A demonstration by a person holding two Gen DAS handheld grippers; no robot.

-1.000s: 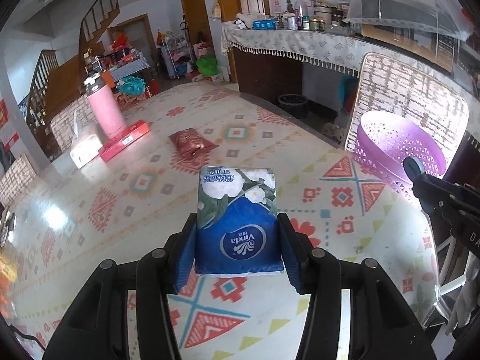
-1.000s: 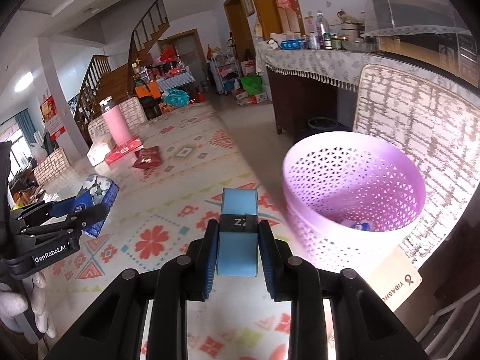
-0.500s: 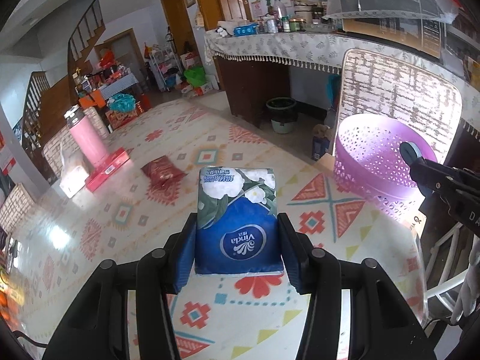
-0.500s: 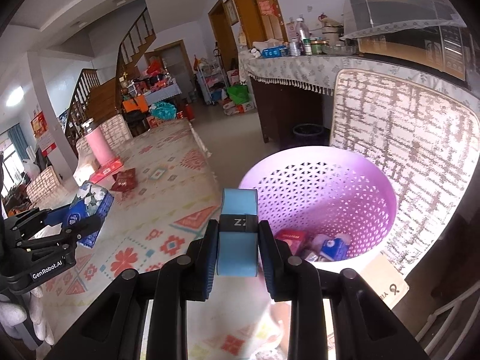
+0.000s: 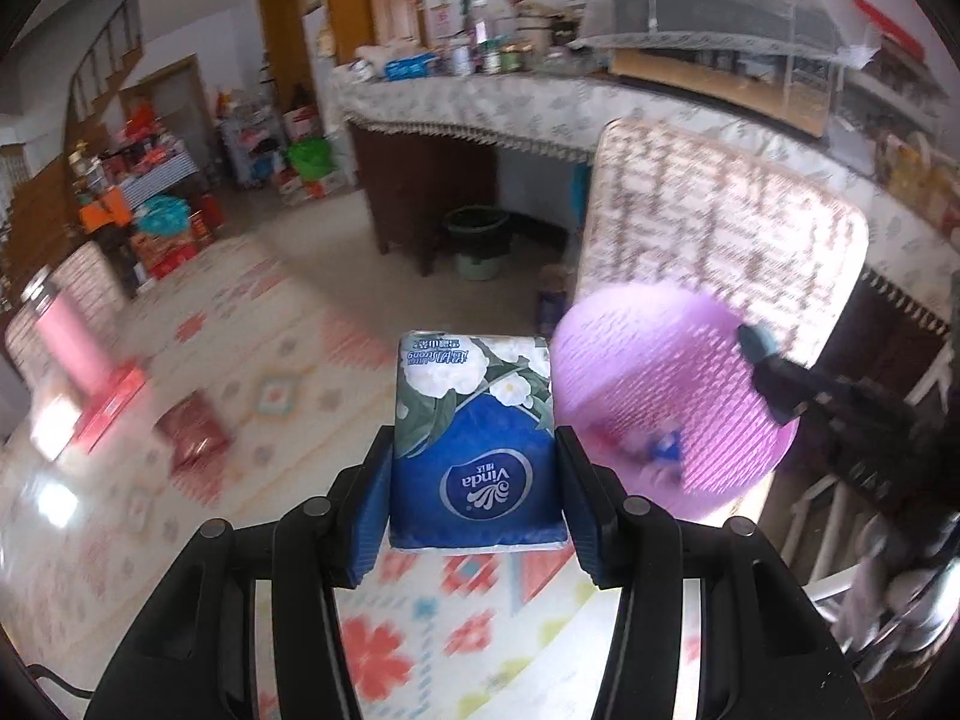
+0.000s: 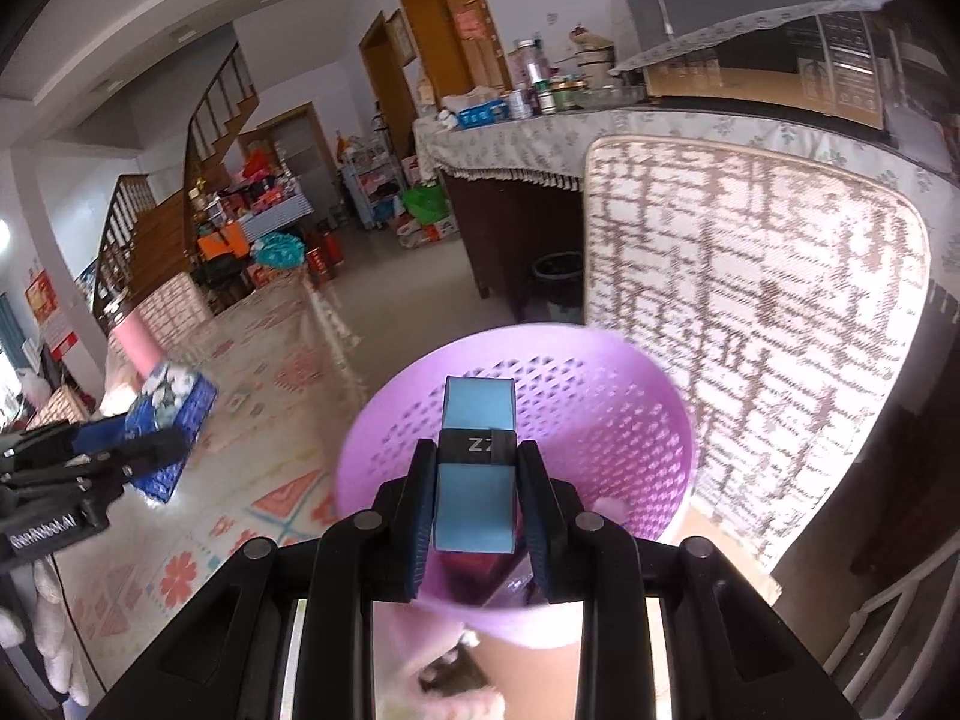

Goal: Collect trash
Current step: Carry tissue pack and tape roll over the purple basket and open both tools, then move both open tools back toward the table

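Light blue box with black band, clamped between the fingers of the right hand-held gripper, sits above the near rim of the purple perforated basket, over its opening. Step in hand looks like the drop: best to get the box fully past the rim toward the basket's middle before spreading the fingers, so it falls inside and doesn't clip the near wall. Some trash already lies at the basket bottom; exact items blurred.

Vinda tissue pack is squeezed between the blue pads of the left hand-held gripper, held above the patterned worktop near its edge by the basket, not yet over the opening. It should probably wait, or come in from the side, clear of the right hand-held gripper.

Farther along the worktop: red packet, pink bottle, both well apart from the basket.
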